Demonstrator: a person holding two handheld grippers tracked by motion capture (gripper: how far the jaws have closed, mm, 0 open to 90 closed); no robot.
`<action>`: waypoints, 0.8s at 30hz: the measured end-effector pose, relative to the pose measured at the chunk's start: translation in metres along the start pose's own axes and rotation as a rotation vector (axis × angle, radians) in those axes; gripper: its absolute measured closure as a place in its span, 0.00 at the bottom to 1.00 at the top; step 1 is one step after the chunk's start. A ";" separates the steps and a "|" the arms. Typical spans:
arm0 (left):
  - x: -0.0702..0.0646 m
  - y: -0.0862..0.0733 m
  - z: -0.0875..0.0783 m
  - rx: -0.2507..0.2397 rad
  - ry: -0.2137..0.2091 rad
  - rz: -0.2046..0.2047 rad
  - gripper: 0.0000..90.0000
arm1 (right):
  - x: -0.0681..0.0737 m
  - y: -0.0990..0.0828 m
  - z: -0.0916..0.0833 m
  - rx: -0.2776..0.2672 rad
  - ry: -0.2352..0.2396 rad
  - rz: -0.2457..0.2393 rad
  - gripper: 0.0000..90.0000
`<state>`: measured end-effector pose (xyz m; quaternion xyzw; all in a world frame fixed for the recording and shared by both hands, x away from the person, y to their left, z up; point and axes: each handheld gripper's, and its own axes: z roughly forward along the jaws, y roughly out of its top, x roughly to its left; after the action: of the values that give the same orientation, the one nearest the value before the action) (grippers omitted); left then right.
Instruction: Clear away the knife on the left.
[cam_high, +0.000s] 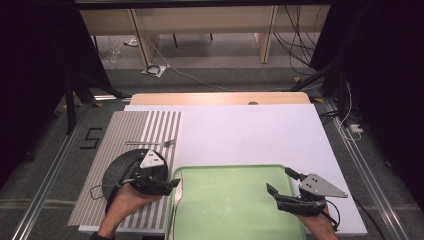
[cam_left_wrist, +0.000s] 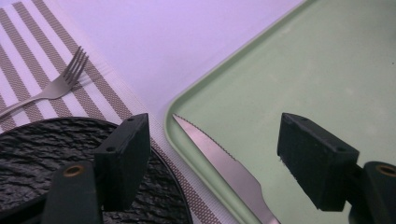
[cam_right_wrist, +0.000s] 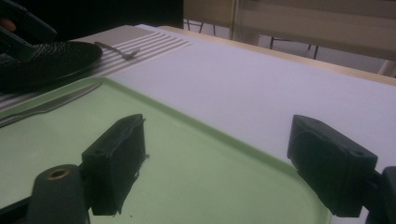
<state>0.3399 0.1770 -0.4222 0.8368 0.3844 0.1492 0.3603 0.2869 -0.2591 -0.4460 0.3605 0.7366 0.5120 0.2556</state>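
Two grippers sit at the near edge of the table, each with its jaws spread and nothing between the pads. The left gripper (cam_high: 172, 183) hangs over the left rim of the green tray (cam_high: 235, 172), above where the black plate (cam_high: 117, 167) meets the tray. In the left gripper view the knife (cam_left_wrist: 219, 163) lies released between the open jaws, flat on the tray along its left edge, serrated blade pointing away toward the tray's far corner; whether its handle rests on the rim I cannot tell. The right gripper (cam_high: 279, 184) hovers over the tray's right side, well apart from the knife. Farther back, the plate rests on the striped placemat (cam_high: 125, 130), and beyond it a fork (cam_high: 152, 143) lies on the mat, tines toward the white board (cam_high: 250, 130).
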 end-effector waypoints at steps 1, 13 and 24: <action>0.002 0.000 -0.001 -0.004 0.009 0.003 0.28 | 0.000 0.000 0.000 0.001 0.001 0.000 0.22; 0.017 -0.003 -0.009 -0.044 0.060 -0.048 0.27 | 0.002 0.001 0.000 -0.002 0.004 -0.006 0.21; 0.022 -0.005 -0.007 -0.042 0.078 -0.061 0.27 | 0.001 0.001 0.000 -0.001 0.007 -0.008 0.21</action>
<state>0.3484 0.1995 -0.4216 0.8105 0.4204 0.1786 0.3667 0.2861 -0.2582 -0.4450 0.3556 0.7386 0.5128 0.2551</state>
